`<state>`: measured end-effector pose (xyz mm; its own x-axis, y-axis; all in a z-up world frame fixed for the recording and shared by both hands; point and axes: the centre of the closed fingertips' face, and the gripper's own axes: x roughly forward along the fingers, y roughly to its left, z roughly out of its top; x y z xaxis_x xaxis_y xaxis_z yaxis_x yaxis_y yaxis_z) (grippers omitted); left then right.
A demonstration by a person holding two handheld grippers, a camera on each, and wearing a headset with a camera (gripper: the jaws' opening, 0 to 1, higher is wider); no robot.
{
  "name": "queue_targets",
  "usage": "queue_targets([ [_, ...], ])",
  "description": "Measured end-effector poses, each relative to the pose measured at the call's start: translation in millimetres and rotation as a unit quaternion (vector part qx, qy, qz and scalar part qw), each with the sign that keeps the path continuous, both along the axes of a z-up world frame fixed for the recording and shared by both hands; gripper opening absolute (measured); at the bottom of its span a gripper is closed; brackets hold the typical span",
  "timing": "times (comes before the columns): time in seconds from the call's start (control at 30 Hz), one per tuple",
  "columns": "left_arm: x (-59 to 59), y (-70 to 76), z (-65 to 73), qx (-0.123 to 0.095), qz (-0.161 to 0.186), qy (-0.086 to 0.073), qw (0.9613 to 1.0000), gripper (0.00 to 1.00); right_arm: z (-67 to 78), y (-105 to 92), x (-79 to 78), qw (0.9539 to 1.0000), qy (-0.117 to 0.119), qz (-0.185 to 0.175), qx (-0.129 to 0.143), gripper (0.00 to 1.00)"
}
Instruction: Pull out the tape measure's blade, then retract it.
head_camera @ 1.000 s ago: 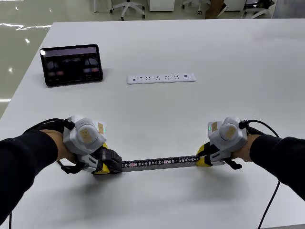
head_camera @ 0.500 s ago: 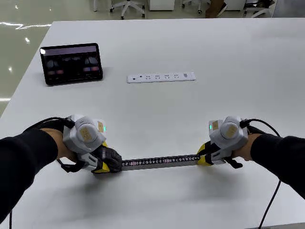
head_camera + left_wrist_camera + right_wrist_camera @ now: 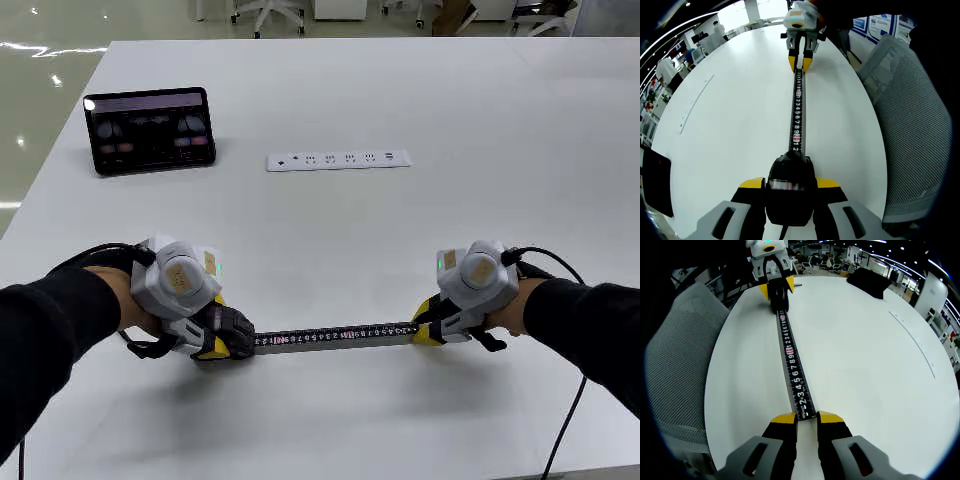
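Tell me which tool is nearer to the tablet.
Left. In the head view the left tool, clamped on the tape measure case, is below the tablet, slightly right; the right tool, pinching the blade, sits farther right.

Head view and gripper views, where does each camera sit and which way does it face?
Head view: on the person's head, looking forward and down at the table; both sleeves, the left gripper and the right gripper show.
Left gripper view: on the left gripper, facing along the blade toward the right gripper; its jaws clamp the tape measure case.
Right gripper view: on the right gripper, facing back along the blade to the left gripper; its jaws pinch the blade's end.
Shared: the gripper views see one blade from opposite ends.
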<state>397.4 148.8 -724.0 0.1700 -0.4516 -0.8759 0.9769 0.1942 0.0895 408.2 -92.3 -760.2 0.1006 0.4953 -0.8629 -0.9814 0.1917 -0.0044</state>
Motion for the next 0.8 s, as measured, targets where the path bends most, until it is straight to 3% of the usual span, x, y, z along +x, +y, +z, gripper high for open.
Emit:
queue_targets([
  [0.43, 1.3, -1.3, 1.5, -0.007, -0.006, -0.018, 0.9998, 0.33, 0.0, 0.4, -0.6, 0.9996, -0.006, 0.017, -0.022, 0.12],
  [0.6, 1.6, 1.2, 3.8, -0.010, 0.002, -0.016, 0.9998, 0.33, 1.1, 1.0, -0.7, 0.9987, -0.026, 0.033, -0.030, 0.12],
  [0.67, 3.1, 7.6, 4.3, -0.004, 0.020, -0.009, 0.9998, 0.34, 1.7, 1.4, -0.8, 0.9986, -0.030, 0.034, -0.029, 0.13],
  [0.73, 6.5, 11.4, 6.7, -0.007, 0.031, -0.016, 0.9994, 0.37, 3.0, 3.7, -4.3, 0.9986, -0.030, 0.036, -0.024, 0.19],
  [0.8, 7.7, 15.4, 9.7, -0.018, 0.055, -0.014, 0.9982, 0.40, 4.5, 4.9, -5.8, 0.9983, -0.036, 0.040, -0.021, 0.19],
])
